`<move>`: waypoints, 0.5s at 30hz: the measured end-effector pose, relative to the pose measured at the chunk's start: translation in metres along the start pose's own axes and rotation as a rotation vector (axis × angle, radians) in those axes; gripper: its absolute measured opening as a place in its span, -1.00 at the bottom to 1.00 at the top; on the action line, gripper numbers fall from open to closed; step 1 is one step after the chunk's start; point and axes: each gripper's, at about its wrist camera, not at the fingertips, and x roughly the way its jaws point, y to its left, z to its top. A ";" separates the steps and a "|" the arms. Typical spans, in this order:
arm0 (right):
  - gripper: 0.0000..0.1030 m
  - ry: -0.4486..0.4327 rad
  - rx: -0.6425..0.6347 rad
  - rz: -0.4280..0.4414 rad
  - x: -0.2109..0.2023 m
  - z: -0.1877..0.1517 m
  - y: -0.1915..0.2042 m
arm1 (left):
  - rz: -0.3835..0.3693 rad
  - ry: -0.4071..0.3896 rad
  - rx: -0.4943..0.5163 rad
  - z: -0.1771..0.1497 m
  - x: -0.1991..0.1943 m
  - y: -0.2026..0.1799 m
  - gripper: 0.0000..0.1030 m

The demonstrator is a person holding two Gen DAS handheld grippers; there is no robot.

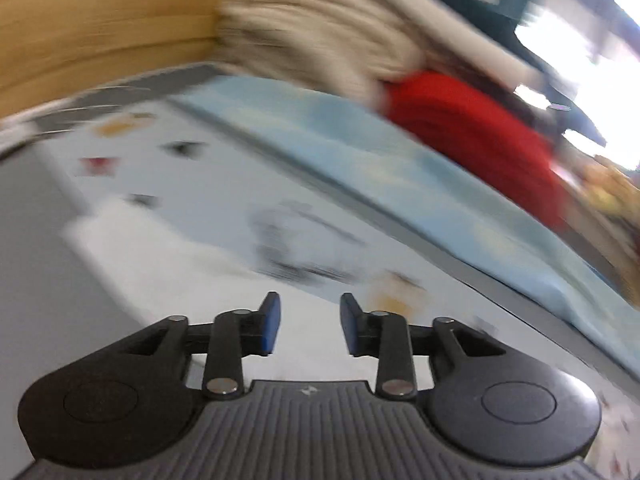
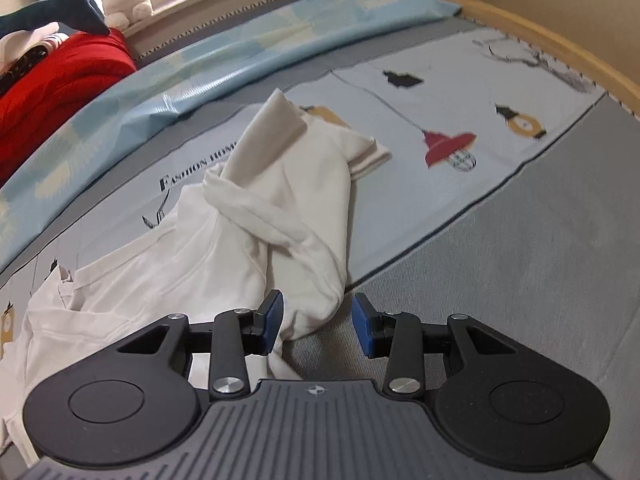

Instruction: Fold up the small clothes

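Observation:
A crumpled white garment point(image 2: 224, 240) lies on the printed sheet point(image 2: 420, 92) of the bed, spread from the lower left up to the middle. My right gripper point(image 2: 318, 326) is open and empty, with its jaws straddling the garment's near lower corner, just above the fabric. In the blurred left wrist view, white cloth point(image 1: 168, 248) lies ahead of my left gripper point(image 1: 310, 322), which is open and empty above the sheet.
A light blue quilt point(image 2: 224, 60) runs along the far side of the bed. A red blanket point(image 2: 60, 76) and plush toys point(image 2: 124, 0) sit at the back left. A wooden bed rim point(image 2: 560, 52) curves along the right. Grey mattress cover point(image 2: 540, 260) lies to the right.

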 end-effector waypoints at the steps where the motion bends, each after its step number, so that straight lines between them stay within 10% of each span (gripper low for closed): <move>1: -0.21 -0.016 -0.003 0.001 -0.001 0.000 -0.001 | -0.053 -0.003 0.068 -0.016 0.001 -0.024 -0.24; 6: -0.81 -0.117 -0.016 0.033 -0.014 0.001 -0.006 | -0.111 0.191 0.283 -0.074 0.034 -0.111 -0.28; 15: -0.77 -0.251 -0.229 0.190 -0.045 0.032 0.022 | -0.169 0.235 0.236 -0.084 0.047 -0.142 -0.28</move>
